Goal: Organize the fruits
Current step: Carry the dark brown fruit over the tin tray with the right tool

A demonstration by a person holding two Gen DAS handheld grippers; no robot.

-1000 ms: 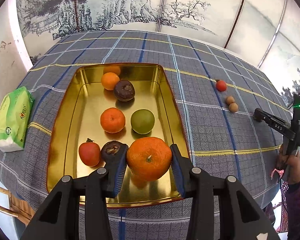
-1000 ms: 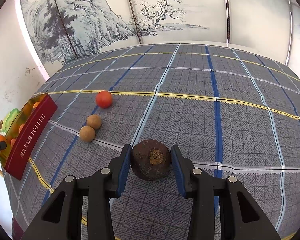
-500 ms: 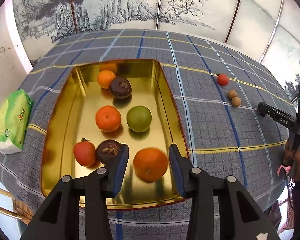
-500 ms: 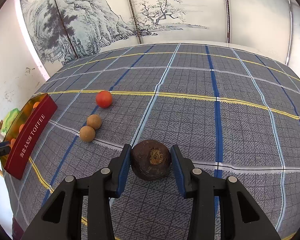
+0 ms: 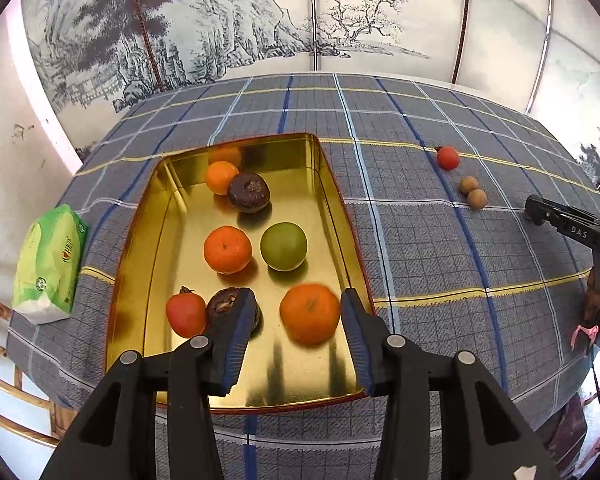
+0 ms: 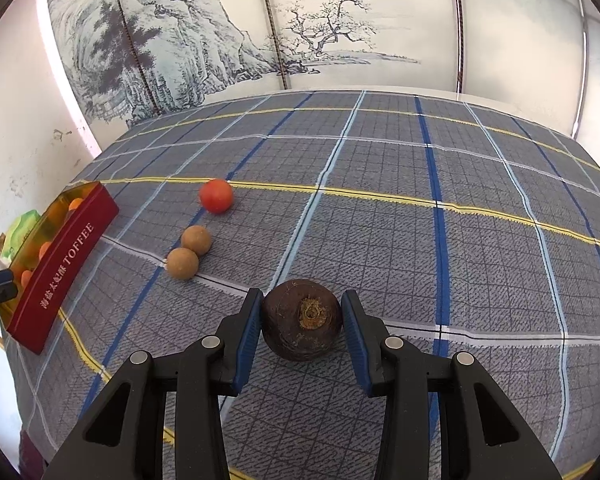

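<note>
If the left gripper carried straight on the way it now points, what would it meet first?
Most likely the large orange lying in the gold tin, just ahead between the opening jaws of the left gripper, which no longer touch it. Depth is unclear; it might reach the tin's floor beside it.

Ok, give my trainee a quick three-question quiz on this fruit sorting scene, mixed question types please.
1. True or false: the large orange lies in the gold tray.
2. The right gripper is shut on: A) red tomato B) dark brown fruit C) green fruit
3. How many small tan fruits lie loose on the plaid tablecloth?

Key: 1 true; 2 B; 3 two.
</note>
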